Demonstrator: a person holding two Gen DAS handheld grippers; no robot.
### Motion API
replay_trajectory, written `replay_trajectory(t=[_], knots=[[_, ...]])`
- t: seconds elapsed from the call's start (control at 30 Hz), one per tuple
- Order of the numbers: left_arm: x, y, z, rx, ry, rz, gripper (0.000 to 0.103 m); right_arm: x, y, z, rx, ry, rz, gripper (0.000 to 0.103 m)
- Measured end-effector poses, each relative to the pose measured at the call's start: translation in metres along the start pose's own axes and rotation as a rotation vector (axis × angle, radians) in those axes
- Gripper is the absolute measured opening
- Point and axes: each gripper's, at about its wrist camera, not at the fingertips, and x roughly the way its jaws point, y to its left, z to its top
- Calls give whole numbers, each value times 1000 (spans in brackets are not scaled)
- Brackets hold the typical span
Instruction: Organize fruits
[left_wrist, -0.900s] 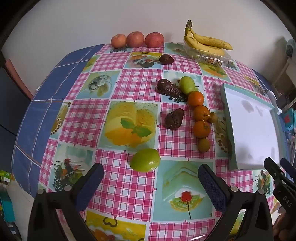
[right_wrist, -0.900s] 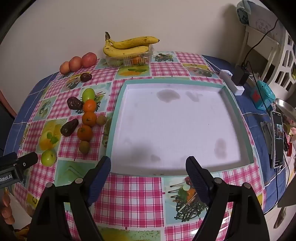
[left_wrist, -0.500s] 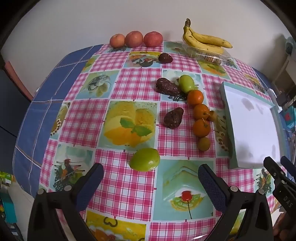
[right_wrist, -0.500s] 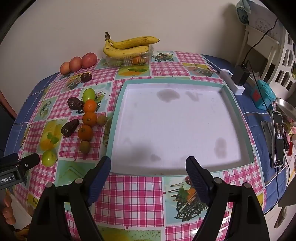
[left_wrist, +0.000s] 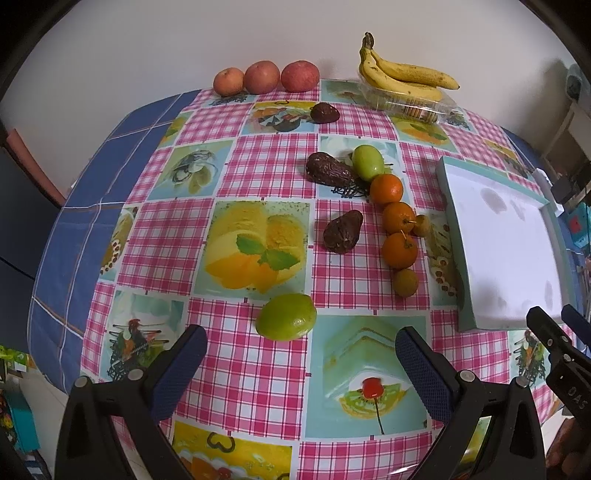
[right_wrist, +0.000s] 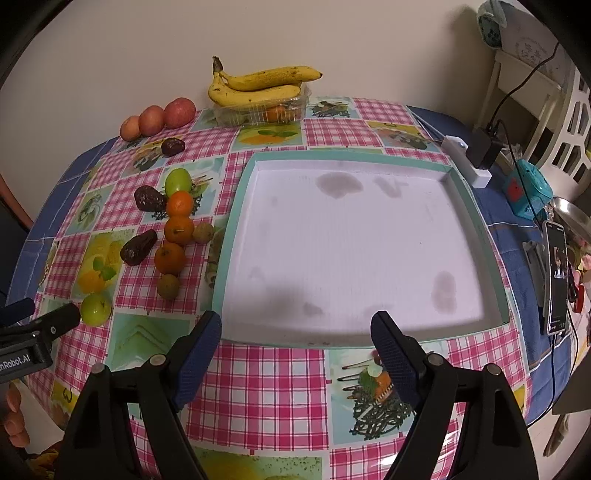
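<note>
My left gripper (left_wrist: 301, 362) is open and empty, just in front of a green fruit (left_wrist: 286, 316) on the checked tablecloth. Beyond it lie a dark avocado (left_wrist: 342, 232), a second avocado (left_wrist: 328, 169), a green fruit (left_wrist: 367, 161), three oranges (left_wrist: 398, 218) in a row and two small brown fruits (left_wrist: 405, 282). My right gripper (right_wrist: 295, 345) is open and empty at the near edge of the white tray with teal rim (right_wrist: 495, 251), which holds nothing. The tray also shows in the left wrist view (left_wrist: 448, 192).
Three apples (left_wrist: 263, 76) and bananas on a clear box (left_wrist: 404, 79) stand at the table's far edge; a dark fruit (left_wrist: 324, 112) lies near them. A phone (right_wrist: 556, 282), a charger (right_wrist: 467, 155) and cables lie right of the tray.
My left gripper has drifted slightly forward toward the near green fruit. The right gripper has barely moved. Nothing was taken or let go.
</note>
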Motion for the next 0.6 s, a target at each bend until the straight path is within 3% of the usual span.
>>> replay_trajectory(t=[0.6], knots=[[1,1,0,-7,12,8,103,-4,0,0,6,-10,12,84]])
